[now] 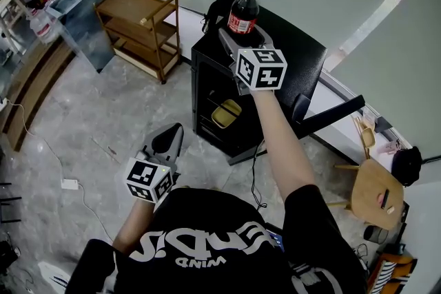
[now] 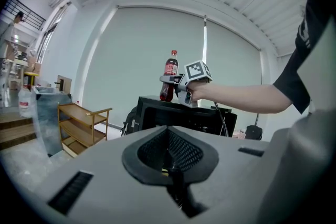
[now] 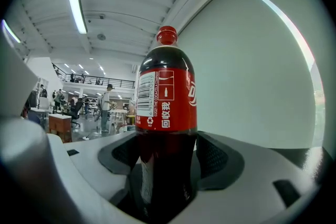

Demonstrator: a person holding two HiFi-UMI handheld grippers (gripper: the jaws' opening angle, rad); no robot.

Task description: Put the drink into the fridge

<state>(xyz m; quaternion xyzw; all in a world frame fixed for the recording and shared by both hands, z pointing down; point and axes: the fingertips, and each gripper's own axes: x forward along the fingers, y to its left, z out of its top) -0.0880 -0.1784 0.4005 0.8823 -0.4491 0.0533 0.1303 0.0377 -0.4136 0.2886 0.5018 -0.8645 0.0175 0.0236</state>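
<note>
Presently, the left gripper point(image 1: 167, 140) hangs low, its fingers clenched on nothing. The right gripper point(image 3: 168, 162) grasps the bottle point(image 3: 167, 97) by its lower body. The bottle is upright, mostly above the fingers, at the top of the fridge point(image 1: 207, 89). Risk: so low a hold may let the bottle tilt or slip in transit — its cap could strike the fridge's upper edge. A yellow item point(image 1: 226, 113) inside may crowd the spot.

One cola bottle point(image 1: 243, 10), one black fridge point(image 1: 201, 79), one wooden trolley point(image 1: 141, 31), two hand-held grippers point(image 1: 167, 141) point(image 1: 242, 34).
</note>
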